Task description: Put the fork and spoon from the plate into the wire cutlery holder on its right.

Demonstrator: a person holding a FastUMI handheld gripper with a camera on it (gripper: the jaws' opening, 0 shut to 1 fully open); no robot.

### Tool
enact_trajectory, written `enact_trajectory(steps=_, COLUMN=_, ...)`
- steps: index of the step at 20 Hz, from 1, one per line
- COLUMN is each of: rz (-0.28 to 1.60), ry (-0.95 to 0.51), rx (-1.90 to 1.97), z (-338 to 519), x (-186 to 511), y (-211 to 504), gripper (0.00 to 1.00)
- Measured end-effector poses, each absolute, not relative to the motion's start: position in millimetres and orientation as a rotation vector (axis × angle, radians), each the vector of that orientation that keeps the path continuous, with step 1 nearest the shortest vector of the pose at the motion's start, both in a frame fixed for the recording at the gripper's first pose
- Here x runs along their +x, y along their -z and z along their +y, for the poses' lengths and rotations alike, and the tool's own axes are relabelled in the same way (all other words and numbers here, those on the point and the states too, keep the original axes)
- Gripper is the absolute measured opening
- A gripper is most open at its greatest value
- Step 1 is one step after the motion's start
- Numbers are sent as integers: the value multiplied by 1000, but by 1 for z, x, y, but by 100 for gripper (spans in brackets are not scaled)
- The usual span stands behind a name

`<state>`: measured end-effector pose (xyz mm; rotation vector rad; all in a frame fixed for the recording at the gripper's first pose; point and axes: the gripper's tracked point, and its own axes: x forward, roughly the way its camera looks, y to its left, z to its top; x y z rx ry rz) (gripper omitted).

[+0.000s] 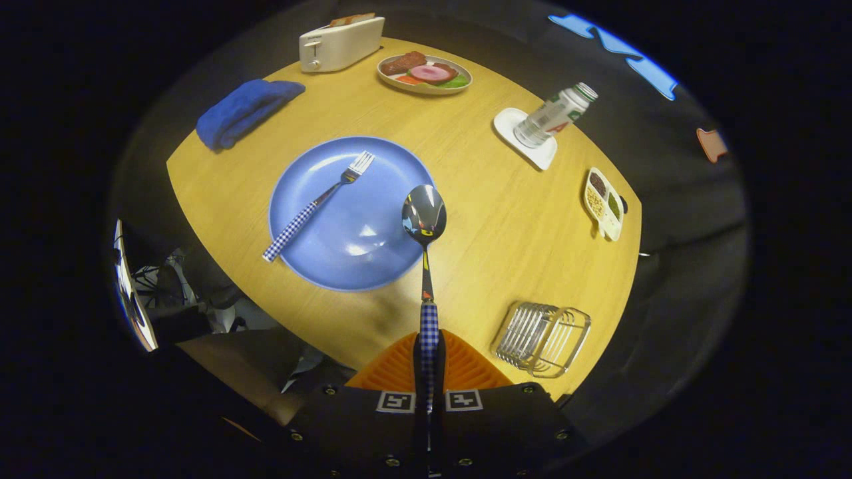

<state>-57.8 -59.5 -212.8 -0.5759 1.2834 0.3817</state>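
The fingers (429, 372) are pinched on the checked handle of the spoon (425, 216), whose bowl hangs above the edge of the blue plate (313, 249), while the fork (319, 203) lies on that plate. The wire cutlery holder (542, 338) stands to the right on the bench (506, 226), near the fingers. Held only at the handle's end, the spoon may swing or slip, and its bowl could catch the wires and tip the light holder.

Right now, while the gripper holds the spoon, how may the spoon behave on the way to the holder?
The spoon looks like stiff metal, so it should not bend. The gripper clamps only the handle end, so the bowl might swing or droop. Its polished surface may slip. The wire holder looks light and may shift.
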Motion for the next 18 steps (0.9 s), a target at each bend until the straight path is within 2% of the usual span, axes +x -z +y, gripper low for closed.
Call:
enact_trajectory(steps=9, rz=1326, ry=-202, rx=-518, z=-148, x=-76, y=173, gripper=2)
enact_trajectory(steps=18, rz=1448, ry=-141, rx=-571, z=-218, x=-86, y=171, gripper=2)
